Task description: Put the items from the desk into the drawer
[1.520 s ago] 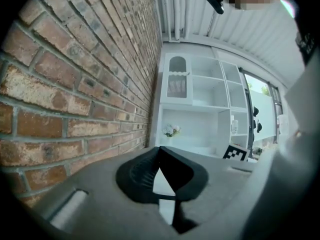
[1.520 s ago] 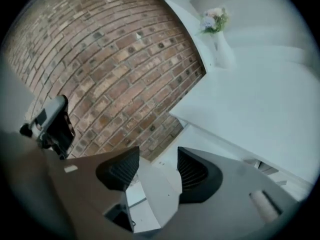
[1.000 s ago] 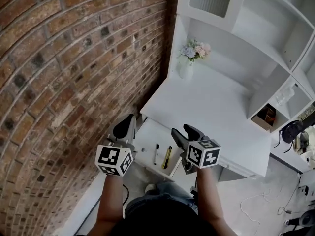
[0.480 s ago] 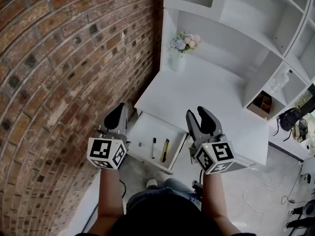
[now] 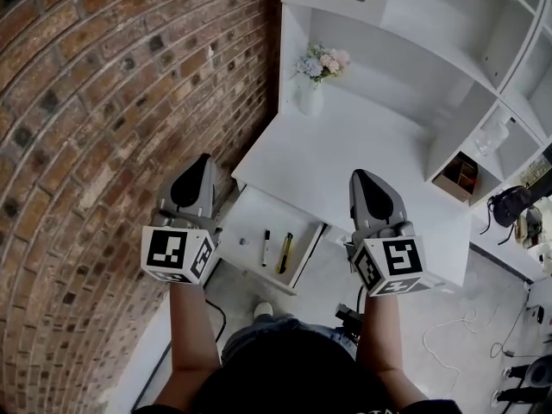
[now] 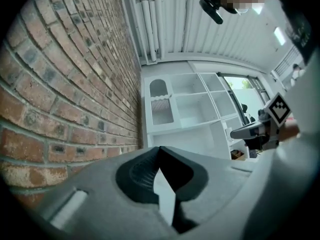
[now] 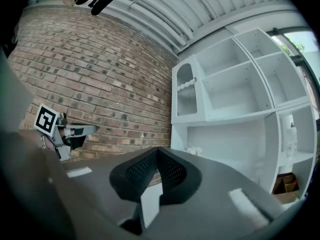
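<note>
Head view | left tongs [image 5: 201, 159] closed, empty | right tongs [image 5: 360, 176] just closed, empty | pens [image 5: 285, 253] in drawer [image 5: 250, 221] between them

Marker [image 5: 266, 247] just left of pen [image 5: 284, 254] in the drawer [image 5: 251, 220] — vase [image 5: 310, 101] on the desk [image 5: 362, 171], far left corner

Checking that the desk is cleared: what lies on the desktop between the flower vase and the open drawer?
Nothing: in the head view the white desktop between the vase and the drawer is bare.

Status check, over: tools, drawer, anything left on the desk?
Left tool shut, empty. Right tool just closed, empty. Drawer open, marker inside. Desk: only flower vase seen.
</note>
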{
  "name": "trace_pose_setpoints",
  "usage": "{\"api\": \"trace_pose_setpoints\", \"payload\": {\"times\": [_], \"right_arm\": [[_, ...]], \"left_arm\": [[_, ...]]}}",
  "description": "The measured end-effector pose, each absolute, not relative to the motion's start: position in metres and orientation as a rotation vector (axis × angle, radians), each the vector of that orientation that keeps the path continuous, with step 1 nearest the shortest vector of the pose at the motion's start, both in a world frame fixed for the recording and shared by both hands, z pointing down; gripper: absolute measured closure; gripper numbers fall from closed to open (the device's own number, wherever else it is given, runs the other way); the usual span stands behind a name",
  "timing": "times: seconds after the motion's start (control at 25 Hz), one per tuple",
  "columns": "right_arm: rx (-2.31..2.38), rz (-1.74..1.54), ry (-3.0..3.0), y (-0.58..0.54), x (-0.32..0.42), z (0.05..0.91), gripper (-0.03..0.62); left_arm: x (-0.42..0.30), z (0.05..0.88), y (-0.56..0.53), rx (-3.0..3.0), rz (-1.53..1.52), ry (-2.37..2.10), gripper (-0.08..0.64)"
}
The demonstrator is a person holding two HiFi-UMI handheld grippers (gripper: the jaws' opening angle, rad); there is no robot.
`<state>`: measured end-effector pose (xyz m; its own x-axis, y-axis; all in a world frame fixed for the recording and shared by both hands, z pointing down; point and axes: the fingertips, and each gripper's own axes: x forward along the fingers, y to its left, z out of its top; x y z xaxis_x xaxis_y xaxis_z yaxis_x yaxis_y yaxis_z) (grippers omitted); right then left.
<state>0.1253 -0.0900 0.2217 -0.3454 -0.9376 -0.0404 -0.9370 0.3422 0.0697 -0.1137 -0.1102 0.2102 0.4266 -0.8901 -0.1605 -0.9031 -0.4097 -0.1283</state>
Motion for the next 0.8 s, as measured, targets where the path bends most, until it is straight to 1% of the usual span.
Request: {"api": "trace_pose_setpoints", "payload": {"times": [0.36, 0.6, 0.8], "right_arm": [[1.808, -0.227, -2.555, -0.084, 0.121, 0.197, 0.581], [1.773, -0.234, -2.521, -0.083, 0.119, 0.209, 0.583], [1.772, -0.291, -2.516, -0.079, 0.120, 0.203, 0.583]], "left_arm": [[-0.121, 0.201, -0.094, -2.443, 0.109, 1.598, 0.558], [-0.123, 0.203, -0.088, -2.436, 0.113, 1.600, 0.558], [-0.122, 0.202, -0.087, -2.430, 0.123, 1.600, 0.558]]}}
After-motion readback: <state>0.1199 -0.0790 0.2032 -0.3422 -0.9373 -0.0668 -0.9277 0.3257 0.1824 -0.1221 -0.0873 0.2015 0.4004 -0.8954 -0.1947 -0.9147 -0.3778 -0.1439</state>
